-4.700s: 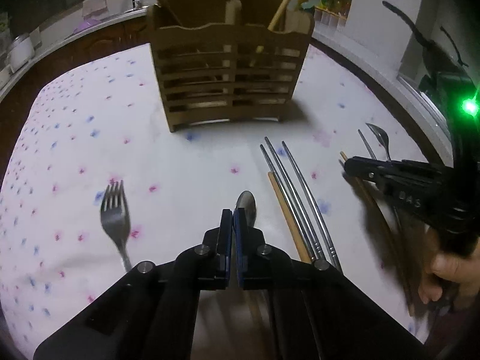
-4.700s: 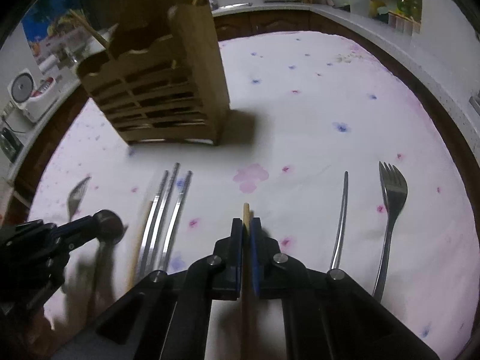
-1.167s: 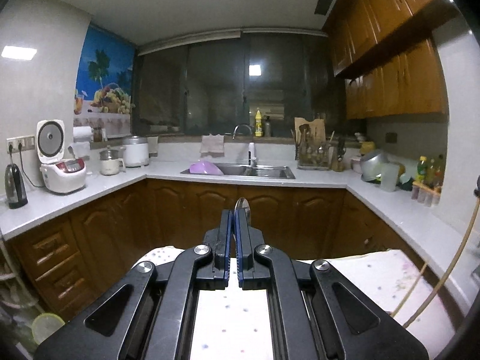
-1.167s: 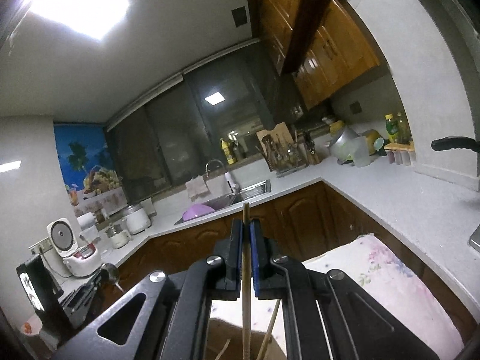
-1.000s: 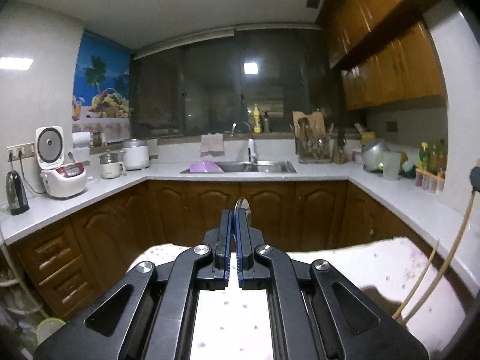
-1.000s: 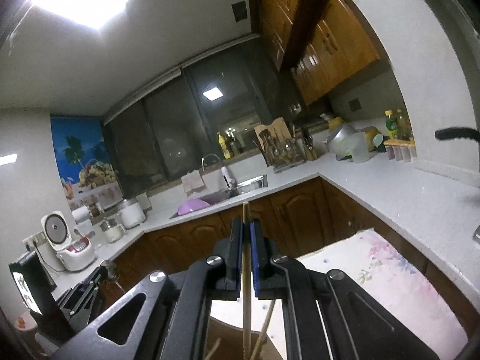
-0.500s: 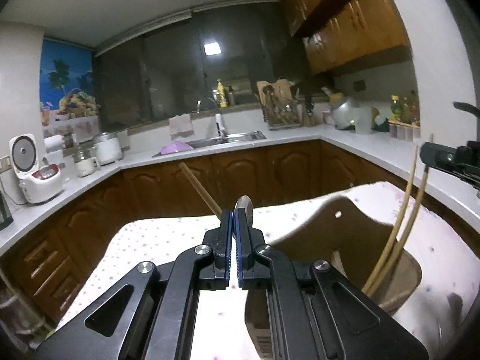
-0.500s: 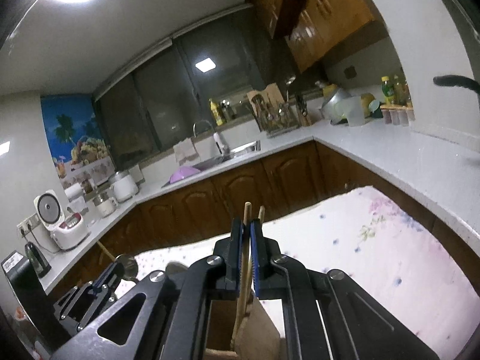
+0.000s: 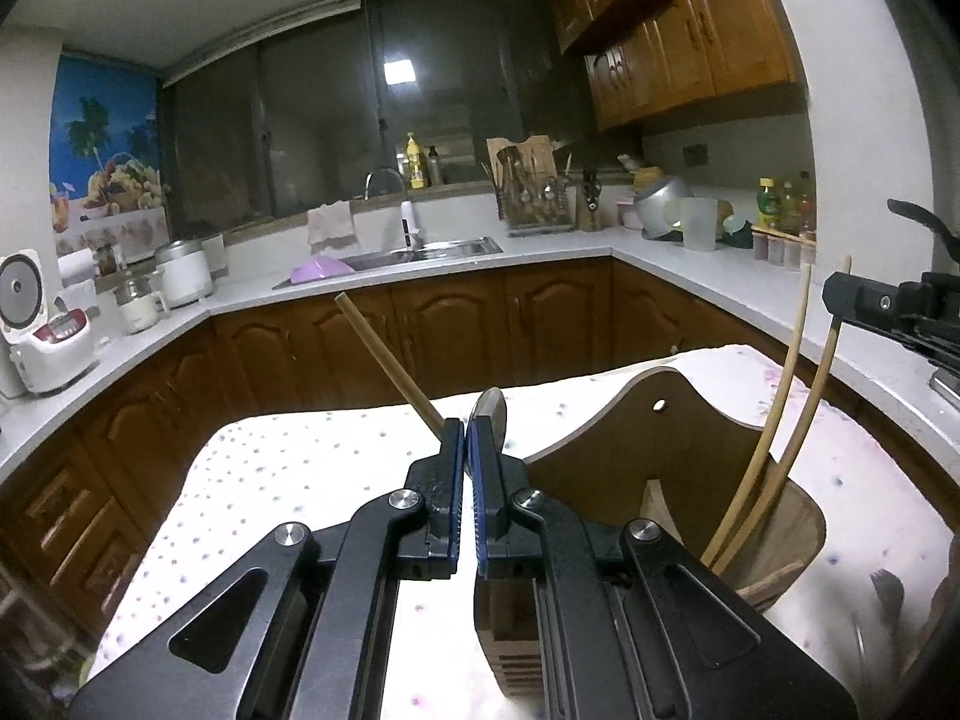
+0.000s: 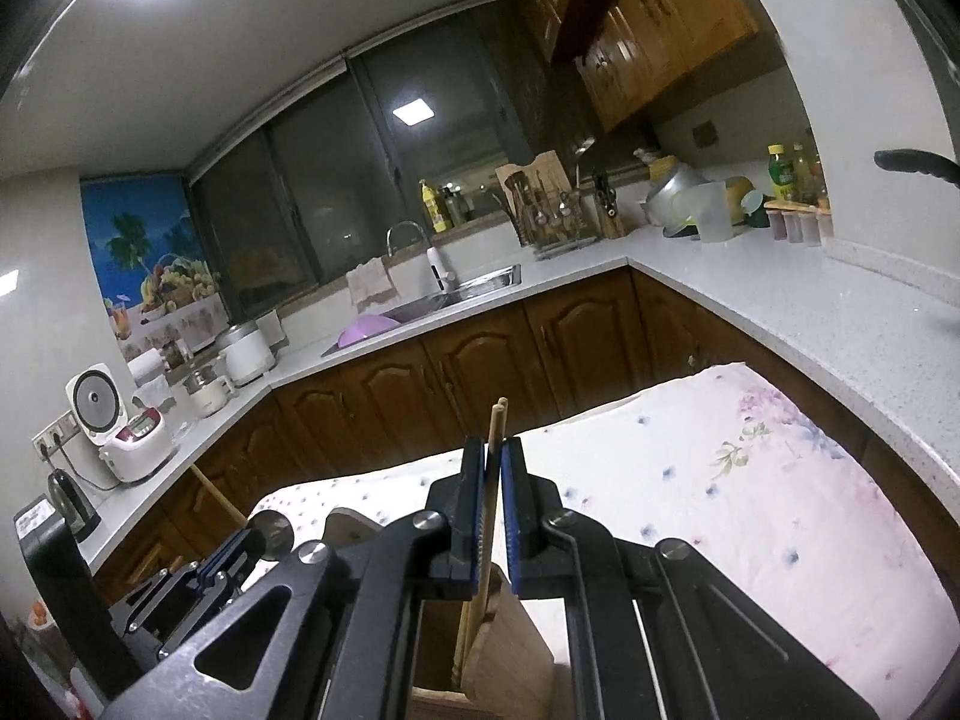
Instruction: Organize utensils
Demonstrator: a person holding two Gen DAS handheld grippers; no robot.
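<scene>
My left gripper [image 9: 465,438] is shut on a metal spoon [image 9: 492,413], whose bowl sticks up above the fingertips, held over the wooden utensil holder [image 9: 678,438]. Two wooden chopsticks [image 9: 774,432] stand in the holder's right compartment, and another wooden stick [image 9: 390,360] leans out behind my left fingers. My right gripper [image 10: 492,456] has its jaws slightly parted around a wooden chopstick [image 10: 493,450] that runs down into the holder [image 10: 510,654]. The left gripper with the spoon [image 10: 270,531] shows at the lower left of the right wrist view.
The holder stands on a table with a floral cloth [image 9: 288,468]. A fork [image 9: 888,591] lies on the cloth at the lower right. Kitchen counters with a sink [image 9: 420,249], a rice cooker [image 9: 36,324] and wall cabinets surround the table.
Both grippers lifted their utensils from the table to above the holder. In the last second both views tilted down and the holder came into view. The right jaws parted slightly around the chopstick.
</scene>
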